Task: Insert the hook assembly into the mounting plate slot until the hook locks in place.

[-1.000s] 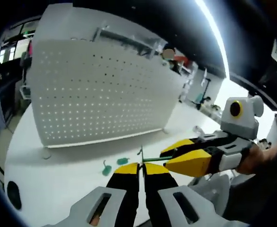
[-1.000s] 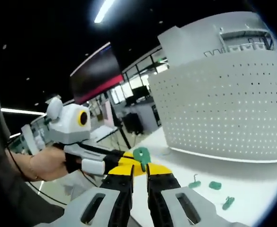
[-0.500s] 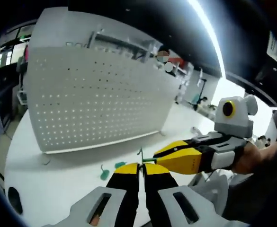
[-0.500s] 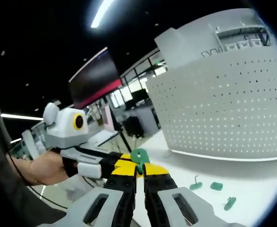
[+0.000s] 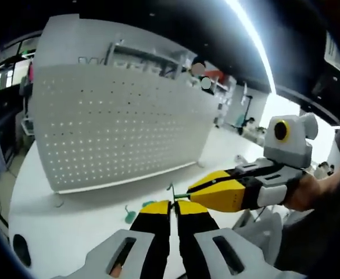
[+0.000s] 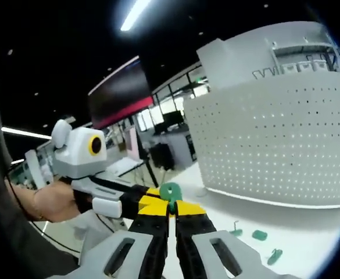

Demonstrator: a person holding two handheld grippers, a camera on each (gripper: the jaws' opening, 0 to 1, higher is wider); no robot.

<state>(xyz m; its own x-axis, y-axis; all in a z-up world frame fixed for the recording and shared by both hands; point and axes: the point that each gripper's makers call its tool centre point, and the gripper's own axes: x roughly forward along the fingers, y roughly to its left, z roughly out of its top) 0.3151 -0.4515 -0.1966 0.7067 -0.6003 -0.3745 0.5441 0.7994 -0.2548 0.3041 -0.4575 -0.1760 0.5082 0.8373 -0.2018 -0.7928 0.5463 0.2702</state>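
Observation:
Both grippers meet tip to tip above the white table. In the left gripper view my left gripper (image 5: 172, 203) is shut on a thin metal hook (image 5: 171, 189) that sticks up just past its tips. My right gripper (image 5: 194, 194) comes in from the right, held by a hand, with a green edge-on piece at its tips touching the hook. In the right gripper view my right gripper (image 6: 172, 204) is shut on the small green mounting plate (image 6: 170, 191). The left gripper (image 6: 149, 201) reaches in from the left, right against the plate.
A large white pegboard (image 5: 117, 128) stands upright on the table behind the grippers, also seen as the pegboard (image 6: 274, 151). Loose green pieces (image 5: 128, 213) lie on the table (image 5: 71, 226) in front of it, seen again as green pieces (image 6: 260, 235) beside a spare hook (image 6: 235, 232).
Both cameras have shifted a little. The grippers stay together, tips touching, each still holding its part; the right gripper sits slightly higher and closer in the left gripper view.

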